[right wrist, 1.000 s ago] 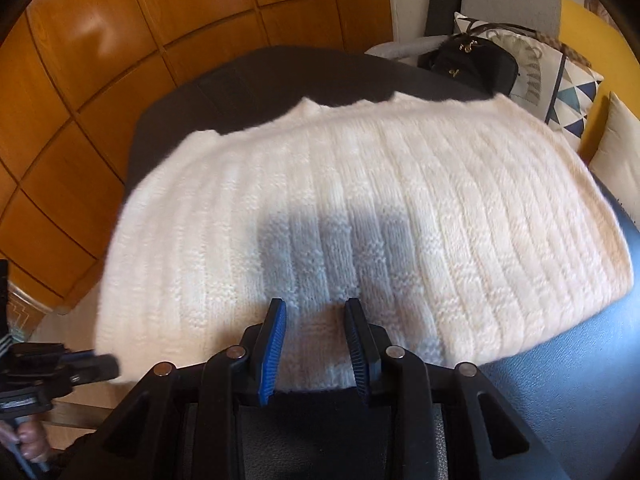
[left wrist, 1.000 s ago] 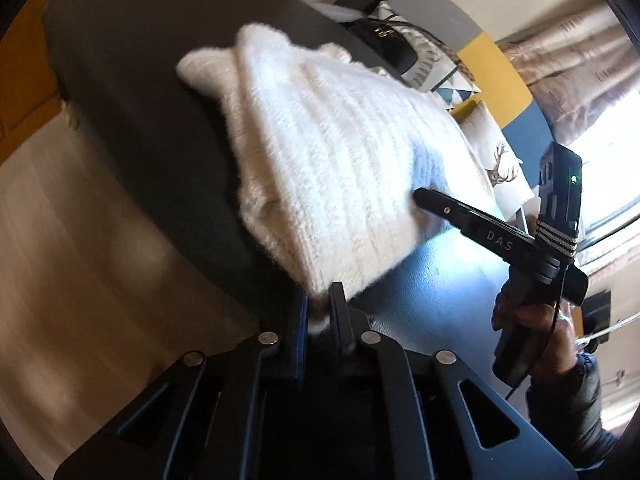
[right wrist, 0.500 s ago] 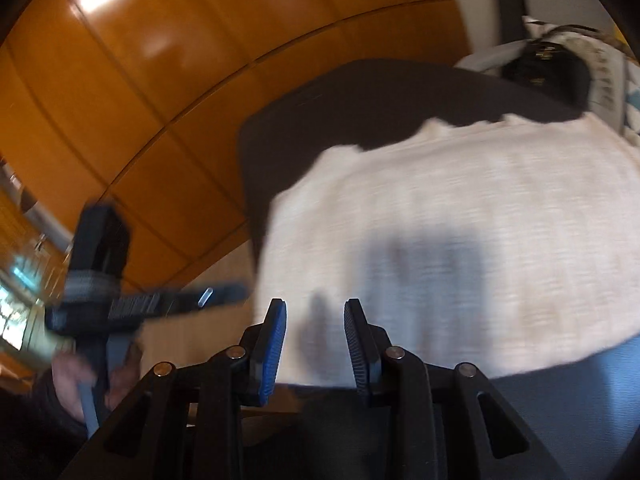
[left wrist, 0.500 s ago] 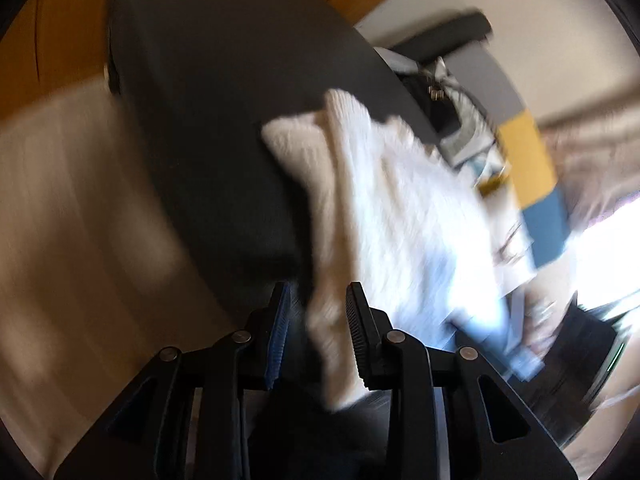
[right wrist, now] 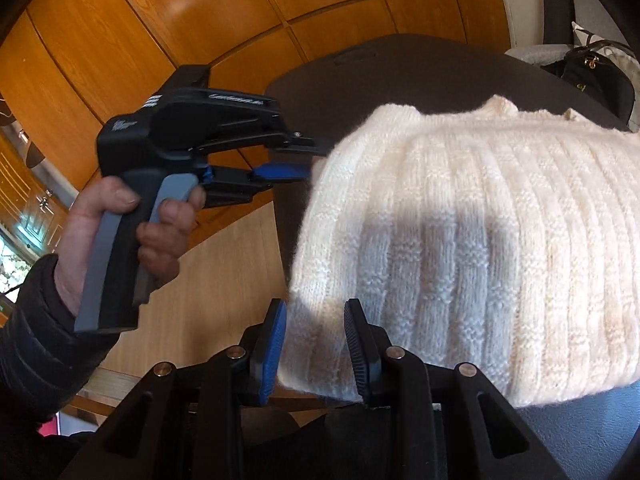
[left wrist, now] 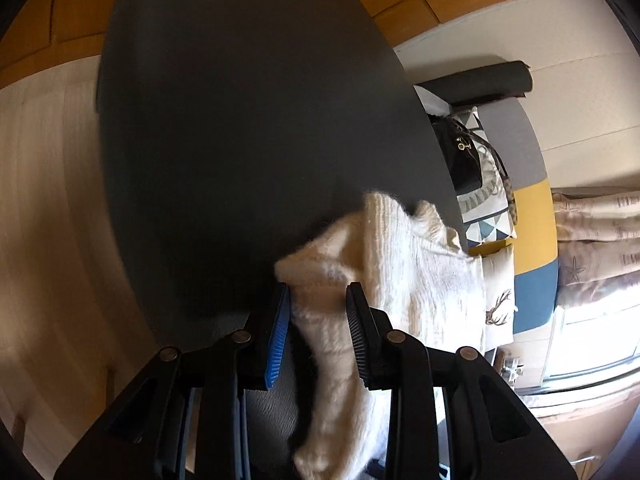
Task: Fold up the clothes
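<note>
Two grippers are working one garment. Biggest thing in play is the dark table (left wrist: 240,140), its rounded top filling most of the left wrist view, with orange wood panelling (right wrist: 200,8) behind it and pale floor (left wrist: 48,220) beside it. On the table's near corner lies the cream knitted sweater (right wrist: 480,240), folded into a thick ribbed block; its edge hangs a little over the table's side. Beyond the table sit patterned cushions (left wrist: 488,216) and a black handbag (left wrist: 460,160), well apart from the action.

Now the tools. The left gripper (left wrist: 318,312) has just been opening its jaws, and they stand apart with a fold of the sweater's edge running between them; the knit touches the blue pad on one side, yet I cannot tell that the pads press on it, and the cloth looks loose. From the right wrist view that same left gripper shows at the sweater's far corner, gripped by a hand (right wrist: 120,232) in a dark sleeve (right wrist: 36,340).

The right gripper (right wrist: 316,328) sits at the near corner of the sweater. Its jaws are parted too, and the knit's corner fills the gap between the blue pad and the black one. Whether they pinch it I cannot tell.
</note>
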